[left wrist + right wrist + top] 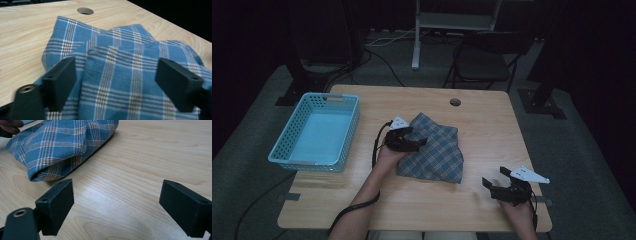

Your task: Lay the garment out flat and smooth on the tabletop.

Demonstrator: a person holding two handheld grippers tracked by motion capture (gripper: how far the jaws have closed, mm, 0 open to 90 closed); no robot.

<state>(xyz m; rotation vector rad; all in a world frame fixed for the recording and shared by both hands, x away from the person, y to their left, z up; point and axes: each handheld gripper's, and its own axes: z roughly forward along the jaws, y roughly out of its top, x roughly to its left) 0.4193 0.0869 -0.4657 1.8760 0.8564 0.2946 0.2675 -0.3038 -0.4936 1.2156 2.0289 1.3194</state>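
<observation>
L claw [115,82] open over plaid cloth [125,62]; cloth's near edge cut off.

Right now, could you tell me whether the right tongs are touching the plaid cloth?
Apart. The right gripper view shows the right tongs open over bare table, with wood visible between them and the plaid cloth.

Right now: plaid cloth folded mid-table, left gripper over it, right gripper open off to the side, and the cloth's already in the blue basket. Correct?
Not quite. The cloth is not in the basket; it lies on the table, as the high view shows, and the basket beside it holds nothing. The rest stands: the left gripper is over the cloth, and the right gripper is open off to the side.
</observation>
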